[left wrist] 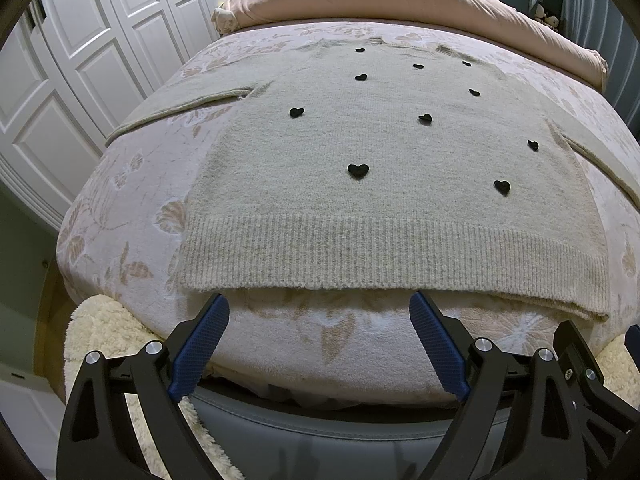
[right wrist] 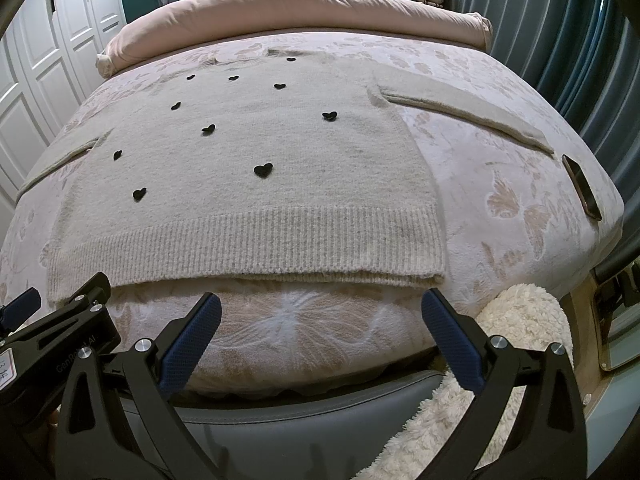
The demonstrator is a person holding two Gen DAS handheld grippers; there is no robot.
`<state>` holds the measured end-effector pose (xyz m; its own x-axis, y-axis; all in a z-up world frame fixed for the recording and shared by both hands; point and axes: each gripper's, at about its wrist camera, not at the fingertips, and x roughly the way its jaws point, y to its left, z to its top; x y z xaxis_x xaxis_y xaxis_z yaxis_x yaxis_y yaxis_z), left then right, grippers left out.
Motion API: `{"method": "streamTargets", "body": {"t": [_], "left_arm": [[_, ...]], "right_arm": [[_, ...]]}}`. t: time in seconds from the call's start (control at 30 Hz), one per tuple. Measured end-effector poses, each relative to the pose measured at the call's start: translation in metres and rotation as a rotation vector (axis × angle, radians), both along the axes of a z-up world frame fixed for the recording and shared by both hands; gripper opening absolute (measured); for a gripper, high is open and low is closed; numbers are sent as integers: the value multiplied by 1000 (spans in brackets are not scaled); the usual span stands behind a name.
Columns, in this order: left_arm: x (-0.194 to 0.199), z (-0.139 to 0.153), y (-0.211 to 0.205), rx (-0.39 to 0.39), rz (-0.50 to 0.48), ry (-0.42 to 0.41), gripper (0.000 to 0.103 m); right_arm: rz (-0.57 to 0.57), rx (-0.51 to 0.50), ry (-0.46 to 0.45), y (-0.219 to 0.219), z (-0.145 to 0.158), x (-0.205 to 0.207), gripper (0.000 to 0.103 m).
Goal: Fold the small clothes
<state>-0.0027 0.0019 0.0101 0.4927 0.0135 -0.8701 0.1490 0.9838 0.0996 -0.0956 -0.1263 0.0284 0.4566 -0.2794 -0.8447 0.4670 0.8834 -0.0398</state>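
The bed [left wrist: 132, 216] carries everything here, under a pale flowered cover that reaches to its foot edge. The sweater [left wrist: 360, 152] lies flat in the middle of the bed, front side up, with small black hearts on it. Its ribbed hem [left wrist: 320, 248] lies at the foot edge, and both sleeves are spread toward the side edges.

The left gripper [left wrist: 320, 316] stands wide and holds nothing; its blue pads are just below the hem, not touching it. The right gripper [right wrist: 322, 312] is also wide and empty, in the same position under the hem.

I think the main risk is at the hem. It shows two layers, and a pad may catch only the upper one, so the front would lift alone and the fold would come out crooked. A pad can also pinch the soft cover together with the knit. If the two hands take the hem at uneven places, the sweater may twist.

Only the right wrist view shows the dark phone [right wrist: 582, 188] near the bed's right edge, close to the end of the right sleeve [right wrist: 460, 112]; a folded sleeve could drag it. The left wrist view shows the left sleeve [left wrist: 176, 108] more completely.
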Motion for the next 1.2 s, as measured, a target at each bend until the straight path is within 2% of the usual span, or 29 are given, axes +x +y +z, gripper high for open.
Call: {"method": "streamTargets", "body": {"t": [0.93, 1.2], "left_arm": [[-4, -1, 4, 5, 0, 8, 87], [4, -14, -1, -1, 6, 41, 88]], "right_arm": [[-8, 11, 13, -4, -6, 1, 98], [-3, 25, 34, -5, -12, 7, 98]]}}
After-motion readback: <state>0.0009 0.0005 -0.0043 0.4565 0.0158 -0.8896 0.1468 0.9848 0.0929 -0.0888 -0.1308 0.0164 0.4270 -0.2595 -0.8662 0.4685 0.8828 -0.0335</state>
